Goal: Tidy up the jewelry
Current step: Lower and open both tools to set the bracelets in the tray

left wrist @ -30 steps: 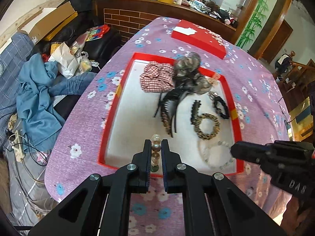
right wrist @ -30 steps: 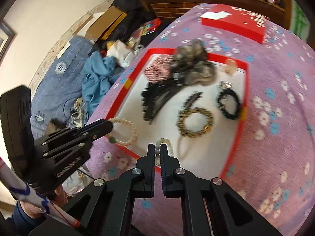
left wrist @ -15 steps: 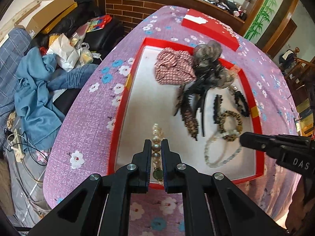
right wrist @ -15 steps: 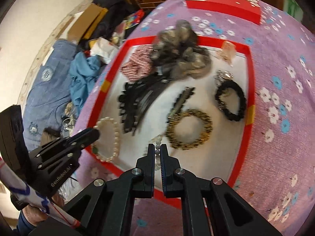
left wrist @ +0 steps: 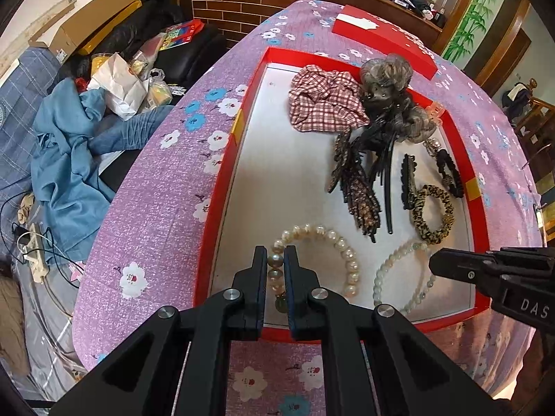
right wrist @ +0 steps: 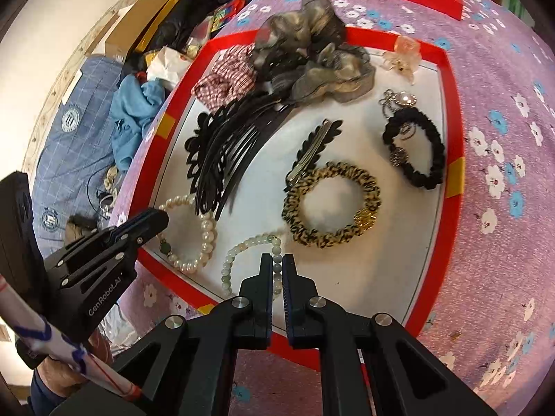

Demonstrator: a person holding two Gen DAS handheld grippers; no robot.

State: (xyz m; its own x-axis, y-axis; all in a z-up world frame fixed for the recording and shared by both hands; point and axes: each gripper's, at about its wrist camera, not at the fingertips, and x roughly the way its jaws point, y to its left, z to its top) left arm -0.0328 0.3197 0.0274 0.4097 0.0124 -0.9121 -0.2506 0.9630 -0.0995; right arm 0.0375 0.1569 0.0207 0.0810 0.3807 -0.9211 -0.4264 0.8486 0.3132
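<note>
A red-rimmed white tray [left wrist: 222, 180] lies on the purple flowered cloth. My left gripper [left wrist: 275, 260] is shut on a cream pearl bracelet [left wrist: 333, 239] that rests on the tray's near left floor; it also shows in the right wrist view [right wrist: 204, 239]. My right gripper [right wrist: 276, 263] is shut on a pale green bead bracelet [right wrist: 242, 246], lying on the tray beside the pearl one; it also shows in the left wrist view [left wrist: 399, 263].
The tray also holds a leopard scrunchie [right wrist: 329, 204], a black scrunchie [right wrist: 416, 145], black hair combs [right wrist: 229, 145], a checked scrunchie [left wrist: 322, 100] and a grey one [left wrist: 388, 76]. A red box [left wrist: 381, 41] lies behind. Sofa clutter is left of the table.
Both grippers have carried their bracelets forward and down over the tray's near rim; the bracelets now lie on the tray floor, still clamped.
</note>
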